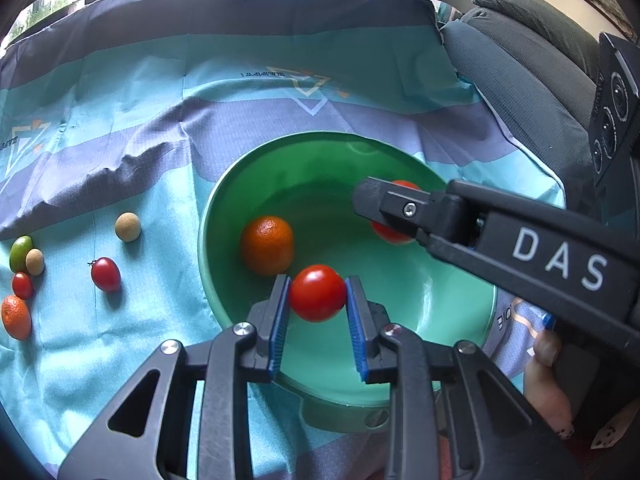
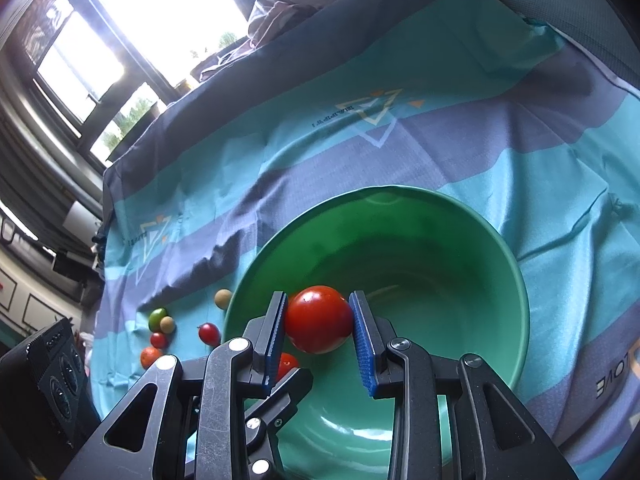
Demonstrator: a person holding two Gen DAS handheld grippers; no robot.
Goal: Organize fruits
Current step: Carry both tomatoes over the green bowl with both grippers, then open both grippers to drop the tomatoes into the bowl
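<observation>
Over the green bowl (image 1: 224,216), two grippers side by side. Left gripper (image 1: 318,298) clamped on a small red tomato (image 1: 318,293), blue pads (image 1: 280,316) pressing both flanks, above the near inside wall at 6 o'clock. Right gripper (image 2: 319,320) likewise closed on a larger red tomato (image 2: 319,319), held over the bowl's 9 o'clock side in its own view. Lying loose in the bowl at 9 o'clock: one orange citrus (image 1: 267,245). Out on the striped teal cloth (image 1: 120,80), toward 9 o'clock of the bowl: a tan round fruit (image 1: 128,227), a red oval tomato (image 1: 106,274), then a cluster at the far edge, green fruit (image 1: 20,253), tan ball (image 1: 35,261), small red tomato (image 1: 22,285), orange citrus (image 1: 16,317).
</observation>
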